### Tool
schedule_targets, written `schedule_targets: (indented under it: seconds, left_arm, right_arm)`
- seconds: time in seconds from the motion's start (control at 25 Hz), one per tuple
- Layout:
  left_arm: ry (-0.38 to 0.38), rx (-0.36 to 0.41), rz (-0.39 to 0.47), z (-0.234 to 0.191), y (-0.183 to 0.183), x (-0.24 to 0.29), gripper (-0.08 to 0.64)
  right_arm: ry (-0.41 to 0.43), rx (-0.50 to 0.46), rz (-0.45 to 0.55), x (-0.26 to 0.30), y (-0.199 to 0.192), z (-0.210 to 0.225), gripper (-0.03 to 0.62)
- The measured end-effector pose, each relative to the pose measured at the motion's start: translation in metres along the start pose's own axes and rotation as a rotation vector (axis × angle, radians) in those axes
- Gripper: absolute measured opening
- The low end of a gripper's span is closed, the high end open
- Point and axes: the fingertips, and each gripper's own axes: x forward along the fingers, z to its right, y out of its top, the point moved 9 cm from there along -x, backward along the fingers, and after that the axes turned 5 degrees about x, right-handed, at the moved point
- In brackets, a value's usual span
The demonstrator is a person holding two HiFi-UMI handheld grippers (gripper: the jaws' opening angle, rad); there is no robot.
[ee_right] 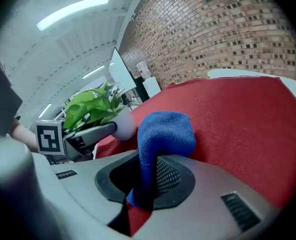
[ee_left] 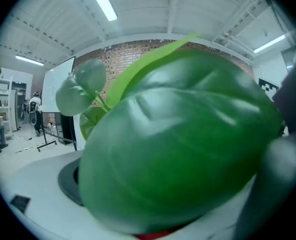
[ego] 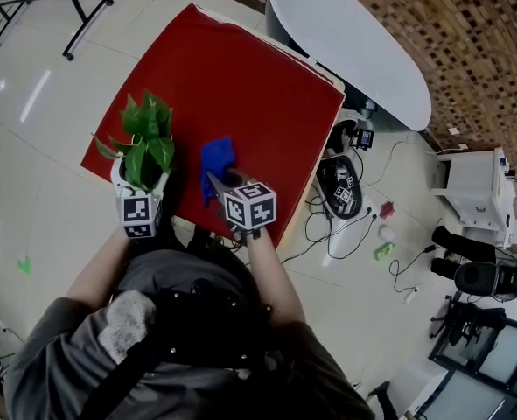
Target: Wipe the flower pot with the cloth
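A leafy green plant (ego: pixel 144 138) grows in a white flower pot (ego: pixel 116 175) at the near left edge of the red table (ego: pixel 258 94). My left gripper (ego: pixel 138 201) is at the pot with its jaws wide, one finger (ee_right: pixel 95 132) lying along the pot's wall (ee_right: pixel 123 125). In the left gripper view a big leaf (ee_left: pixel 178 144) hides the pot and most of the jaws. My right gripper (ego: pixel 219 182) is to the right of the pot, apart from it. It is shut on a blue cloth (ee_right: pixel 165 129), which bunches up above its jaws (ego: pixel 218 157).
A white oval table (ego: pixel 354 33) stands beyond the red one. Cables and small devices (ego: pixel 341 186) lie on the floor to the right, near a white cart (ego: pixel 477 186). A stand's black legs (ego: pixel 74 16) are at the far left. The person's body is at the table's near edge.
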Motion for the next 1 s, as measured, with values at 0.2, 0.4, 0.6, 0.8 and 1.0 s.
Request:
schedule_targets:
  seconds: [0.2,0.4,0.6,0.8,1.0]
  left_arm:
    - [0.066,0.061,-0.007,0.008,0.005,0.010,0.489]
    - [0.055,0.135,-0.029,0.007,0.003,0.019,0.479]
    - [-0.047,0.161,0.013,-0.004,0.001,0.021,0.476]
    - [-0.257,0.196,0.053,-0.024,0.001,0.014,0.474]
    - [-0.478,0.252,0.086,-0.030,0.005,0.017,0.474]
  right_arm:
    - [0.010,-0.005,0.001,-0.004,-0.004,0.001,0.078]
    - [0.016,-0.012,-0.005,-0.002,-0.002,0.006,0.077]
    - [0.091,-0.045,0.021,0.004,0.016,0.000,0.077]
    - [0.235,-0.080,0.036,0.014,0.054,-0.019,0.077]
    - [0.316,-0.123,0.004,0.039,0.076,-0.033,0.077]
